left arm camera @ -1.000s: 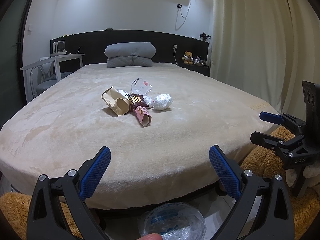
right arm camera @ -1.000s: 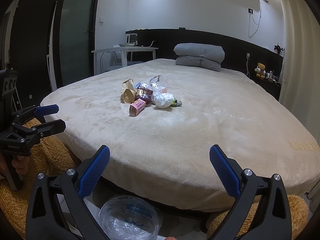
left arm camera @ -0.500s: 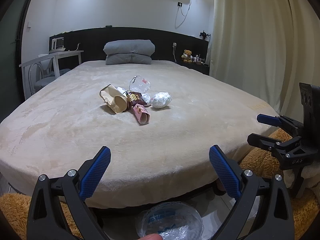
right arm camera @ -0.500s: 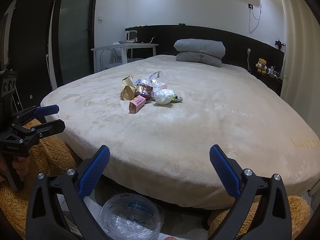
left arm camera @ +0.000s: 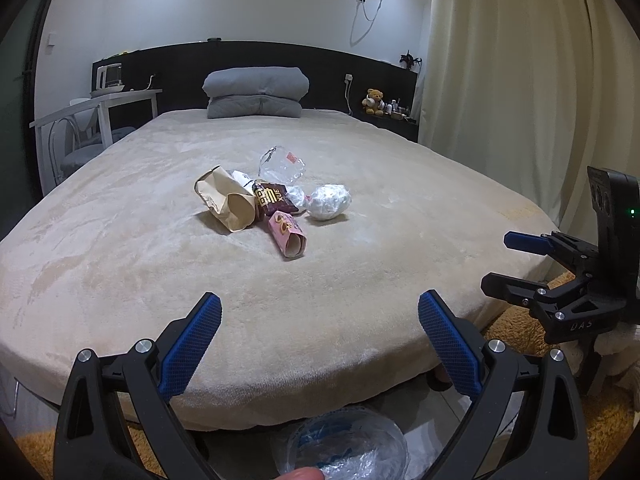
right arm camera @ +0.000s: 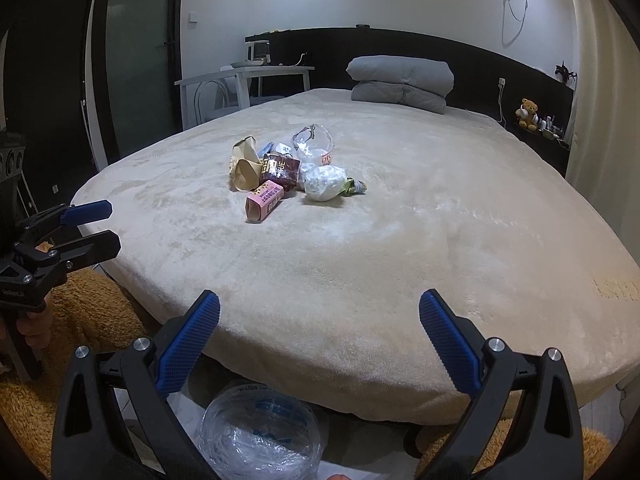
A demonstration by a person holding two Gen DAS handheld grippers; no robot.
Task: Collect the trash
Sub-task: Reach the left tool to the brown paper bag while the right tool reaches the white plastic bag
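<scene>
Both the left hand-held gripper and right hand-held gripper are hovering wide and empty at the bed foot, lining up on the trash pile mid-bed.

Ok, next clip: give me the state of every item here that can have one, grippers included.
left gripper: open, empty
right gripper: open, empty
paper bag: crumpled, on its side
pink carton: lying flat, end open
brown wrapper: lying in the pile
white wad: balled up
clear plastic bag: crumpled
lined bin: open, on the floor
</scene>
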